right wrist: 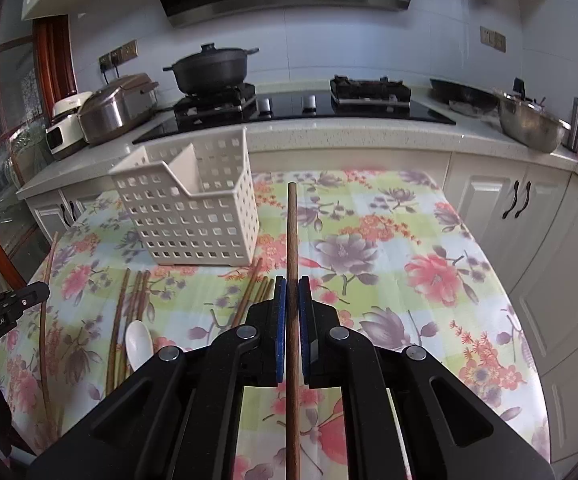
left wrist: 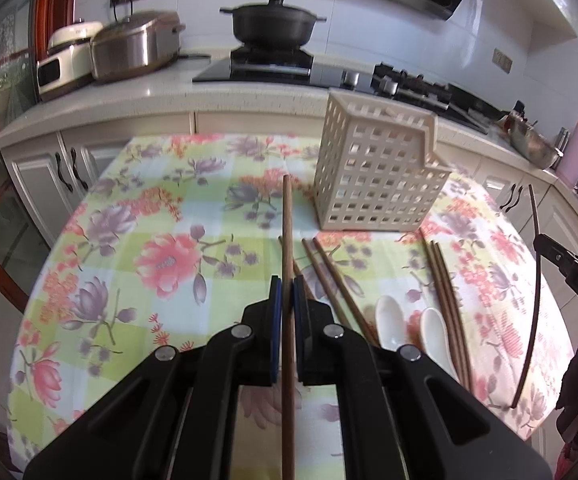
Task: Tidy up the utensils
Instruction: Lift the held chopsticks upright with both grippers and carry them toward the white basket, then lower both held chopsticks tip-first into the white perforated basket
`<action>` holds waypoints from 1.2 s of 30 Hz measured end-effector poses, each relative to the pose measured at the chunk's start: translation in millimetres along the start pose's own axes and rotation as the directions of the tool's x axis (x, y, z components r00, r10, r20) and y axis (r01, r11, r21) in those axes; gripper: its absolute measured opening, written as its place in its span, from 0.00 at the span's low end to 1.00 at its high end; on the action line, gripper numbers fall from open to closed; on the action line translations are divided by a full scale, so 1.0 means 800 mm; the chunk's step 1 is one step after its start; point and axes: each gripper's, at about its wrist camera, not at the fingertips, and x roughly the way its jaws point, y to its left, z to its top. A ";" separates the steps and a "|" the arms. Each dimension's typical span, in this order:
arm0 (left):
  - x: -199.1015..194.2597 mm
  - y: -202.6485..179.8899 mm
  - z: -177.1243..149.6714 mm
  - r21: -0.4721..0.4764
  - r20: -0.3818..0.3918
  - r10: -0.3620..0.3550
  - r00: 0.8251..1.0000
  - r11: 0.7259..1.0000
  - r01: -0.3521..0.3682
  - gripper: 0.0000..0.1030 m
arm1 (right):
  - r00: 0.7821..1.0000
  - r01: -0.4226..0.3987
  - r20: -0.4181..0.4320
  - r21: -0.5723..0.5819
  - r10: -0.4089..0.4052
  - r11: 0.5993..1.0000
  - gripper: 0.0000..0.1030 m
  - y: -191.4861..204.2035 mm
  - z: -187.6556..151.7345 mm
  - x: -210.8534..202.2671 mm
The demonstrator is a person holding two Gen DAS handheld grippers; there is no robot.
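Observation:
My left gripper (left wrist: 287,286) is shut on a brown wooden chopstick (left wrist: 287,224) that points forward above the table. My right gripper (right wrist: 292,286) is shut on another brown chopstick (right wrist: 293,232), also held above the table. The white perforated utensil holder (left wrist: 377,172) stands upright ahead and to the right of the left gripper; in the right wrist view the holder (right wrist: 197,216) is ahead and to the left. Several loose chopsticks (left wrist: 331,276) and two white spoons (left wrist: 391,322) lie on the floral tablecloth (left wrist: 149,240) in front of the holder.
The table sits against a kitchen counter (right wrist: 349,136) with white cabinets. On the counter are a rice cooker (left wrist: 135,44), a black pot (left wrist: 275,20) on the stove and a steel bowl (right wrist: 531,124). The right gripper shows at the right edge of the left wrist view (left wrist: 569,276).

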 end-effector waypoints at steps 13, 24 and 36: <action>-0.075 -0.027 -0.004 0.057 0.126 0.006 0.992 0.998 -0.014 0.06 | 0.993 -0.002 0.114 -0.036 0.006 0.999 0.07 0.020 -0.005 -0.075; -0.105 -0.042 -0.006 0.074 0.204 0.020 0.979 0.997 -0.036 0.06 | 0.986 -0.010 0.167 -0.042 0.016 0.999 0.07 0.026 -0.003 -0.106; -0.097 -0.051 0.017 0.085 0.230 0.026 0.973 0.995 -0.047 0.06 | 0.984 -0.022 0.175 -0.050 0.030 0.998 0.07 0.027 0.009 -0.096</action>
